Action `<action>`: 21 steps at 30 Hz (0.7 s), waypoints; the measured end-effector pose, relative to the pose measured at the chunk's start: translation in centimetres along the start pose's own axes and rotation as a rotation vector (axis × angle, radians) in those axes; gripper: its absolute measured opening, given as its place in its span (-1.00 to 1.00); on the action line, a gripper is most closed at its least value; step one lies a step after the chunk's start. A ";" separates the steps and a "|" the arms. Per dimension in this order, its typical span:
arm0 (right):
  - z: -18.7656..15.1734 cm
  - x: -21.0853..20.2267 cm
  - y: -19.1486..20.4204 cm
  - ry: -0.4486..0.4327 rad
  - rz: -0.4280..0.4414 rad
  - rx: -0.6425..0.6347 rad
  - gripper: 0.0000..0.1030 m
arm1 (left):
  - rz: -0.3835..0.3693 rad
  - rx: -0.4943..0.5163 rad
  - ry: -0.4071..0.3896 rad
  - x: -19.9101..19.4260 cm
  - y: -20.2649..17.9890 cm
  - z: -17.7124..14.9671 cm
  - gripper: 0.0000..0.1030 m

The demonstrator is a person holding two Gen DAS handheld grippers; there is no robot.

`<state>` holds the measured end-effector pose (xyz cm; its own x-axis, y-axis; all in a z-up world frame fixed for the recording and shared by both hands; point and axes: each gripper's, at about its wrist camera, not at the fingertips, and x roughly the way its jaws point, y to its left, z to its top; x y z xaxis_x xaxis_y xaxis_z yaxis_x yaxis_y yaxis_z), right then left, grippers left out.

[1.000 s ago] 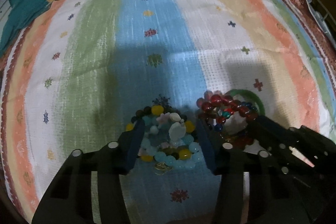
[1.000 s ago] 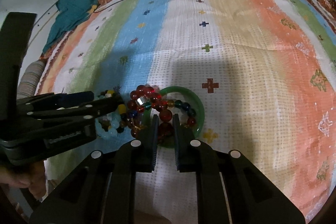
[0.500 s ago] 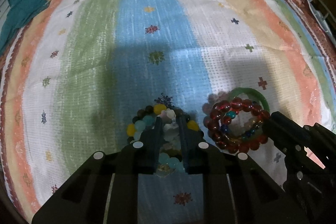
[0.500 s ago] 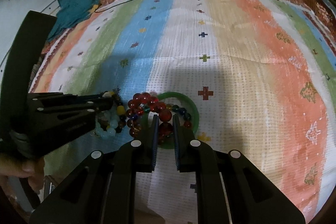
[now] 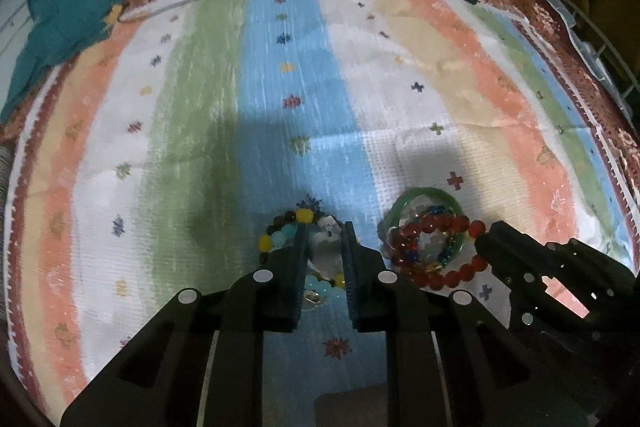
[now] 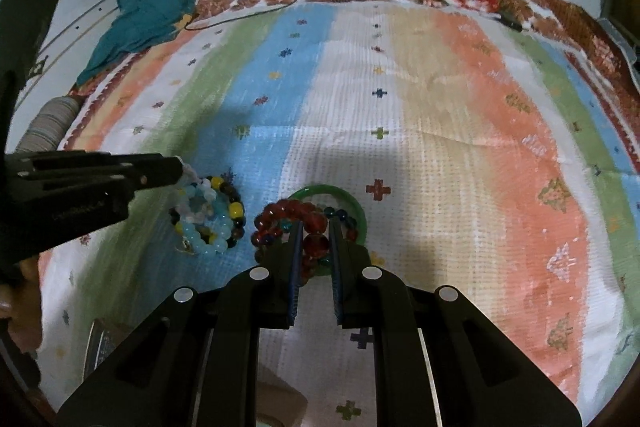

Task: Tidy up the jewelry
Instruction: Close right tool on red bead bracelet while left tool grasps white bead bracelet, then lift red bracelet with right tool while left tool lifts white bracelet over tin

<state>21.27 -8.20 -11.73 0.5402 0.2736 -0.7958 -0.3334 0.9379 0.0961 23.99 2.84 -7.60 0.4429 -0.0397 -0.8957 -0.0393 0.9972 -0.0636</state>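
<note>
Left tool [image 5: 325, 241]: jaws closed on the pale bead bracelets [image 5: 288, 233], over the cloth's blue stripe.
Right tool [image 6: 315, 241]: jaws closed on the red bead bracelet [image 6: 288, 217], which lies across the green bangle [image 6: 352, 201].
Striped cloth [image 6: 460, 131]: under both piles.
Teal garment [image 6: 148, 13]: far left edge.

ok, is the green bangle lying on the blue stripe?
No. The green bangle sits on the white stripe, right of the blue stripe.
</note>
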 end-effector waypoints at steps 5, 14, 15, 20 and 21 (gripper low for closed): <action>0.2 -1.7 0.4 -0.041 -0.015 -0.020 -0.73 | 0.037 0.031 -0.038 -1.3 -0.4 -0.3 -0.69; 0.5 -4.0 0.5 -0.091 -0.028 -0.030 -0.73 | 0.053 0.046 -0.069 -3.2 -0.9 -1.2 -0.69; 0.5 -4.3 0.4 -0.098 -0.028 -0.029 -0.73 | 0.053 0.047 -0.072 -3.4 -1.0 -1.3 -0.69; 0.3 -5.1 0.2 -0.106 -0.036 -0.026 -0.73 | 0.045 0.044 -0.087 -4.4 -1.5 -1.9 -0.69; 0.1 -5.2 0.3 -0.107 -0.044 -0.032 -0.73 | 0.044 0.047 -0.090 -4.6 -1.6 -2.1 -0.69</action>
<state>18.43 -9.34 -7.48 0.6337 0.2550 -0.7303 -0.3309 0.9427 0.0420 20.13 1.29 -4.26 0.5208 0.0081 -0.8536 -0.0194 0.9998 -0.0023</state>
